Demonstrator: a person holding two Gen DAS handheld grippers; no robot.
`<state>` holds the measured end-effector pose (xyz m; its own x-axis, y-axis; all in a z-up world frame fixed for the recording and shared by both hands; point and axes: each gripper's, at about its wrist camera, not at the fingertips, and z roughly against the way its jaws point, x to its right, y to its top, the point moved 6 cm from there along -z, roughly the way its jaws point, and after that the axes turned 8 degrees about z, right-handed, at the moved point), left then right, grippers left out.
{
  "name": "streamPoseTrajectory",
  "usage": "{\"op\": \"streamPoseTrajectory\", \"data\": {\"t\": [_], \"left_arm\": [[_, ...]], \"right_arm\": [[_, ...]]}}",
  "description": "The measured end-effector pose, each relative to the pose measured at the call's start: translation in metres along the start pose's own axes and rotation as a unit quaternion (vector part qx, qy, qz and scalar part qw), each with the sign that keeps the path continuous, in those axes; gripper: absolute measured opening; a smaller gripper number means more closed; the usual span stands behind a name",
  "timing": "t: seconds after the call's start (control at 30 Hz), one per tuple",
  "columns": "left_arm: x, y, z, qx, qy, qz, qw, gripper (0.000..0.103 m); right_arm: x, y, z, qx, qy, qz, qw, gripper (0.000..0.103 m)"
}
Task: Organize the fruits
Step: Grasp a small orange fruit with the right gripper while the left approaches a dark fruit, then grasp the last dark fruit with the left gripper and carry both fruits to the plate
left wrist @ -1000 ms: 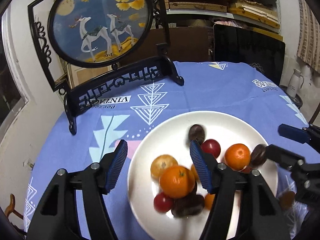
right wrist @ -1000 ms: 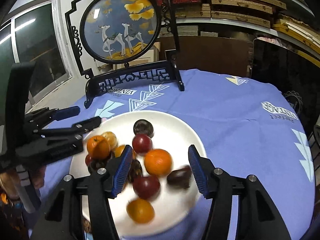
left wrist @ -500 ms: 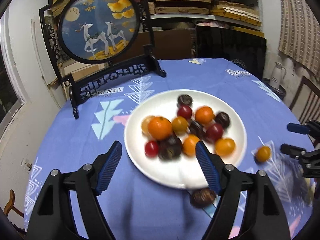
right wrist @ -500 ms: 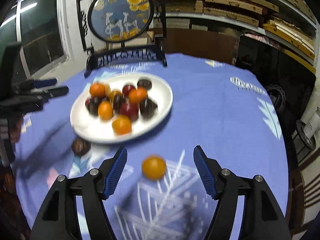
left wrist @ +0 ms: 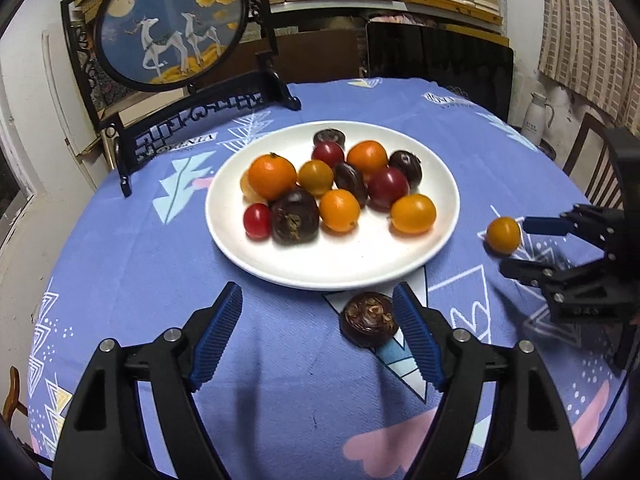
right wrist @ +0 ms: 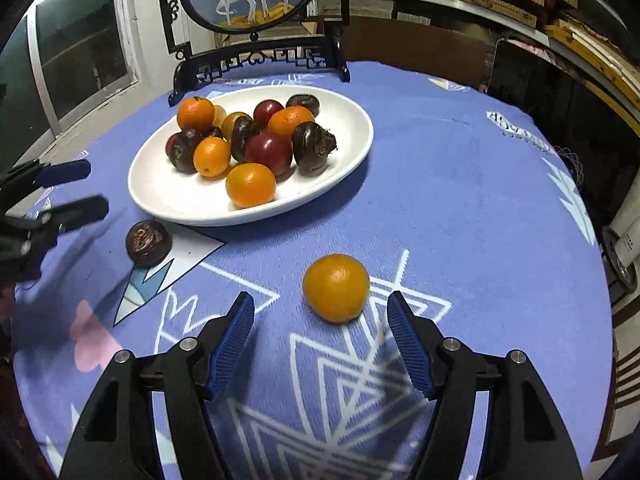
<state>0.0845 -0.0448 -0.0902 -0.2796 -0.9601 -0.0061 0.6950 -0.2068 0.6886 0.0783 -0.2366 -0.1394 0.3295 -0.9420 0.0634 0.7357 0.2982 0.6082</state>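
My left gripper stood open over the blue patterned tablecloth, its jaws having just been widening, with nothing pressed between the pads. A dark brown water chestnut lay on the cloth just inside the right-hand finger, close to it but, as far as I could judge, not touching; its rough scarred end faced up toward the camera, and it looked nearly round, so I noted no long axis. My right gripper was also open, jaws likewise just widened, and a small orange fruit sat on the cloth ahead of the fingertips, nearer the right-hand one, free of both pads. It was close to spherical; I could not make out its stem end. Beyond both lay the white plate heaped with orange, red and dark fruits, several partly hidden behind one another. At the table's far edge stood a round deer-painted screen, its top cut off in the right wrist view.
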Motion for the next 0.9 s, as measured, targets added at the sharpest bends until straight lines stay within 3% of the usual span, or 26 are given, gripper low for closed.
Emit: {"op": "streamPoseTrajectory", "data": {"t": [0.1,0.17,0.2,0.57,0.73,0.83,0.87,0.9], "left_arm": [[0.003,-0.002,-0.005,-0.004,-0.005,0.000,1.0000,0.075],[0.003,-0.002,-0.007,-0.006,-0.007,0.000,1.0000,0.075],[0.003,-0.003,-0.008,-0.008,-0.008,0.000,0.9999,0.075],[0.024,-0.023,-0.026,-0.042,-0.019,-0.042,0.9981,0.075],[0.025,-0.018,-0.046,-0.063,-0.017,-0.024,0.9976,0.075],[0.026,-0.020,-0.052,-0.074,-0.023,-0.023,0.9967,0.061],[0.027,-0.022,-0.053,-0.079,-0.025,-0.024,0.9963,0.048],[0.027,-0.024,-0.054,-0.084,-0.030,-0.022,0.9958,0.041]], "right_arm": [[-0.001,0.003,-0.009,-0.009,-0.009,0.005,1.000,0.064],[-0.002,0.004,-0.015,-0.020,-0.013,0.011,1.000,0.039],[-0.003,0.003,-0.016,-0.024,-0.021,0.020,0.999,0.037],[-0.016,-0.004,0.013,0.003,-0.006,0.037,0.999,0.036],[-0.019,-0.005,0.013,0.005,0.007,0.034,0.999,0.036],[-0.019,-0.005,0.012,0.006,0.010,0.031,0.999,0.036],[-0.019,-0.006,0.012,0.005,0.011,0.030,0.999,0.036],[-0.020,-0.006,0.012,0.005,0.010,0.030,0.999,0.036]]}}
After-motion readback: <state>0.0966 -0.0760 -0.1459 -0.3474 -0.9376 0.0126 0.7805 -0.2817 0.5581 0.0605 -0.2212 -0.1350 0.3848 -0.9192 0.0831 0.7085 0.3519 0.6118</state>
